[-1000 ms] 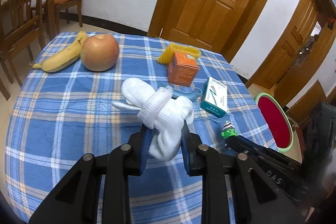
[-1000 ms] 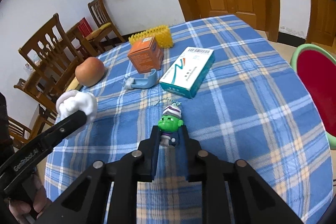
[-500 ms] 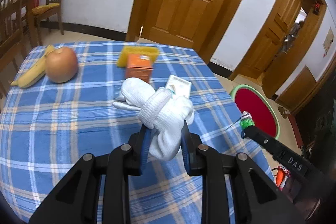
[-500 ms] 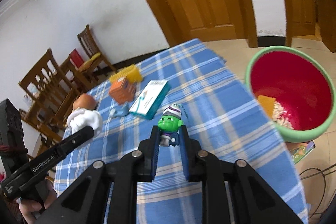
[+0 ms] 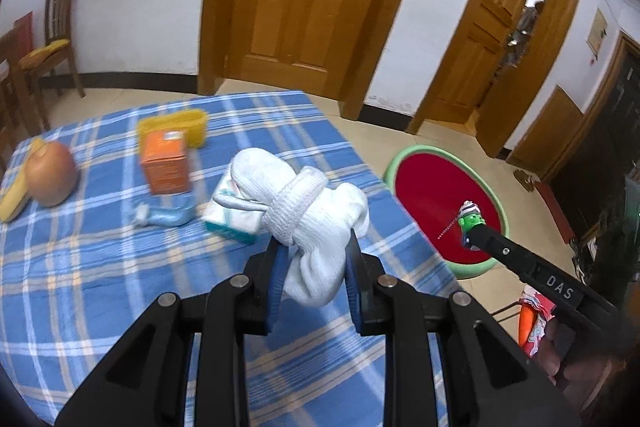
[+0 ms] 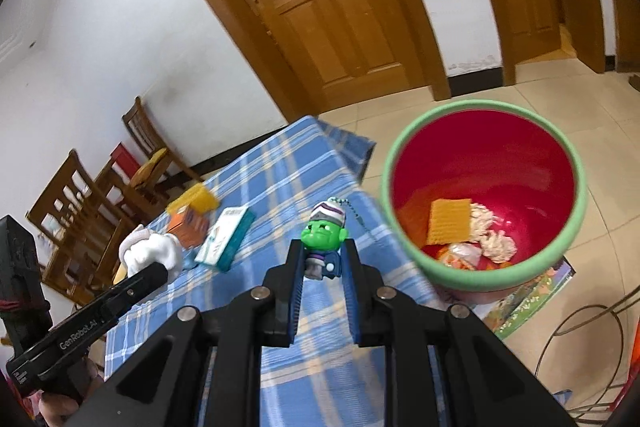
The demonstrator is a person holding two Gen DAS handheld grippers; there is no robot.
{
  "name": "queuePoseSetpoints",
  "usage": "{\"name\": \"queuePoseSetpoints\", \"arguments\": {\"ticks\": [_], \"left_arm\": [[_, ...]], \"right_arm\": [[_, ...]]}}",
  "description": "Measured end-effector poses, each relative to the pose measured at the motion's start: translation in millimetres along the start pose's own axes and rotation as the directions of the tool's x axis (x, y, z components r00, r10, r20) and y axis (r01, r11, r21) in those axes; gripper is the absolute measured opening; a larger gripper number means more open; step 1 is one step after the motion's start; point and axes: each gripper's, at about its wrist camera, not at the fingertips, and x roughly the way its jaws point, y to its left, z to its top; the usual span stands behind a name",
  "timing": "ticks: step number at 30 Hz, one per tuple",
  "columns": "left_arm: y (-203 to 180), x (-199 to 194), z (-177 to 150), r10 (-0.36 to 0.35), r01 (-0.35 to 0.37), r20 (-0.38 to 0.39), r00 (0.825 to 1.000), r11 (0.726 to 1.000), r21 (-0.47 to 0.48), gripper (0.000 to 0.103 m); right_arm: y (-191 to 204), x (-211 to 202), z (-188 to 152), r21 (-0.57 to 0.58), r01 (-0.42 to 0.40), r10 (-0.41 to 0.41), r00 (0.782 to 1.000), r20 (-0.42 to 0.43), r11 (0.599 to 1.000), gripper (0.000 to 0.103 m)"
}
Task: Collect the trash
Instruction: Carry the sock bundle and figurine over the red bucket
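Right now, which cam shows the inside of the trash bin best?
Right wrist: it looks down into the red bin, showing the trash at the bottom. Left wrist sees the bin at a slant, only its red inside wall, partly behind the right gripper.

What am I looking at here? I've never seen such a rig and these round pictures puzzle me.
No robot: a person holds black tongs in each hand, each with a wide-angle camera looking along its fingers. One picture is from the left tongs, shut on a white sock bundle. The other is from the right tongs, shut on a green toy. On the checked table lie an apple, an orange box, a teal-edged box and a yellow brush. Beside the table stands a red bin with some trash inside.
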Motion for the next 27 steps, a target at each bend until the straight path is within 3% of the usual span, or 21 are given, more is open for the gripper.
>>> {"name": "queuePoseSetpoints", "arguments": {"ticks": [14,27], "left_arm": [[-75,58,14,-0.066,0.073,-0.063,0.996,0.991,0.115,0.027],[-109,100,13,-0.078,0.101,-0.131,0.988,0.980,0.174,0.027]], "right_arm": [[-78,-1,16,0.114,0.095,-0.096,0.995,0.000,0.989,0.021],[-109,3,22,0.163,0.111,-0.113,0.994,0.006,0.980,0.022]]}}
